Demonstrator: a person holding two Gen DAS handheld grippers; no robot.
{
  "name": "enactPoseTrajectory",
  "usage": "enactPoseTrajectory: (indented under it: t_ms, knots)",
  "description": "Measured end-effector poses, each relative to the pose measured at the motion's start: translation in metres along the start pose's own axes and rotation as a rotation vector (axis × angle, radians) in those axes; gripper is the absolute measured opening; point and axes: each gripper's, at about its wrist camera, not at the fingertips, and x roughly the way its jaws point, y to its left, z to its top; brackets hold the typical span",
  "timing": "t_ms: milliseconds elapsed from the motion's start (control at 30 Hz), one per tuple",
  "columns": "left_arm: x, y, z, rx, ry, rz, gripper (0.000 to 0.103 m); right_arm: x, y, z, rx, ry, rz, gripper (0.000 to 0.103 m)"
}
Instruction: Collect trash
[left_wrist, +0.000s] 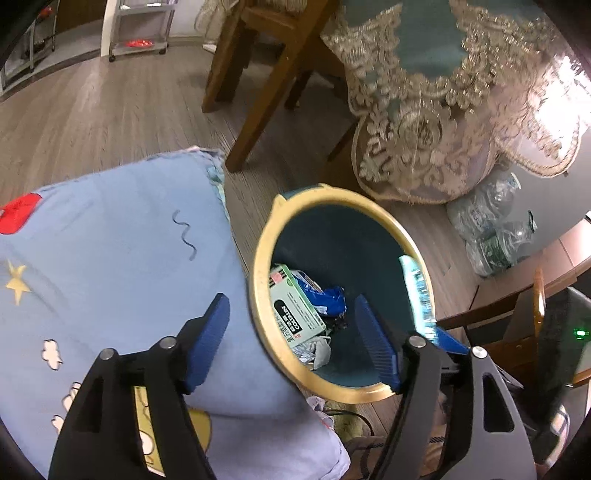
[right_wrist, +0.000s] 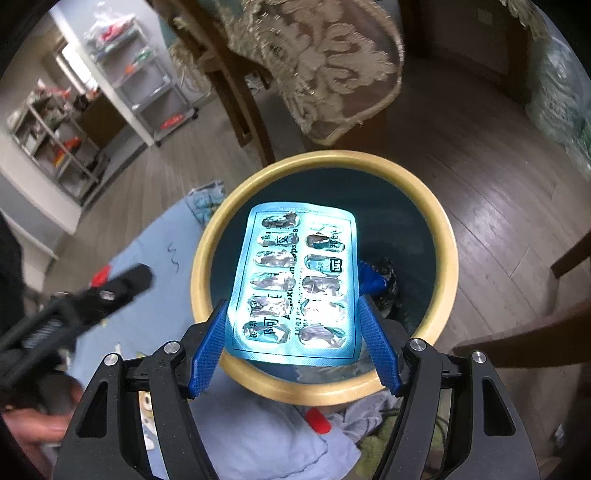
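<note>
Right gripper (right_wrist: 291, 332) jaws clamp blue blister pack (right_wrist: 295, 284) by its long edges, held over gold-rimmed bin (right_wrist: 325, 391) mouth; left gripper (left_wrist: 291, 339) wide open, empty, beside the near rim.

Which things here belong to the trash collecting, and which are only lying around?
Part of the job:
- blister pack, between the right tongs over the bin; grip not clear
- trash bin, with a box and wrappers inside
- left tongs, open, empty

Only lying around:
- blue blanket
- lace tablecloth
- chair
- plastic bottles
- shelf cart
</note>
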Motion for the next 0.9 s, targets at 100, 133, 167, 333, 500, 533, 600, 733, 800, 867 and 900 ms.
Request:
enactPoseTrajectory:
  t_ms: [100, 133, 167, 333, 500, 533, 600, 733, 800, 867, 900]
  knots:
    - [-0.011, 0.002, 0.001, 0.004, -0.015, -0.001, 0.074, 0.005, 0.003, 0.000, -0.024, 0.007, -0.019, 0.073]
    - [-0.015, 0.003, 0.001, 0.007, -0.021, -0.003, 0.075, 0.006, 0.003, 0.000, -0.028, 0.008, -0.022, 0.076]
    - [-0.019, 0.003, 0.001, 0.010, -0.026, -0.004, 0.075, 0.006, 0.003, 0.000, -0.028, 0.008, -0.025, 0.076]
    - [-0.037, 0.000, 0.001, 0.039, -0.059, -0.003, 0.082, -0.008, 0.006, -0.002, -0.042, -0.014, -0.025, 0.077]
    - [-0.056, -0.010, -0.001, 0.095, -0.102, 0.013, 0.087, -0.039, 0.013, -0.008, -0.079, -0.067, -0.016, 0.082]
    - [-0.060, -0.013, -0.001, 0.107, -0.109, 0.019, 0.089, -0.047, 0.015, -0.008, -0.087, -0.082, -0.016, 0.084]
    - [-0.067, -0.018, -0.003, 0.132, -0.128, 0.031, 0.091, -0.063, 0.017, -0.011, -0.108, -0.118, -0.020, 0.086]
    - [-0.085, -0.028, -0.010, 0.186, -0.167, 0.055, 0.095, -0.086, 0.012, -0.023, -0.104, -0.154, -0.011, 0.087]
    - [-0.092, -0.033, -0.014, 0.217, -0.183, 0.074, 0.097, -0.097, 0.008, -0.029, -0.106, -0.176, -0.016, 0.088]
    - [-0.101, -0.038, -0.019, 0.242, -0.200, 0.089, 0.097, -0.108, 0.005, -0.035, -0.101, -0.198, -0.023, 0.091]
    - [-0.107, -0.040, -0.022, 0.256, -0.211, 0.093, 0.097, -0.114, 0.004, -0.038, -0.095, -0.207, -0.019, 0.091]
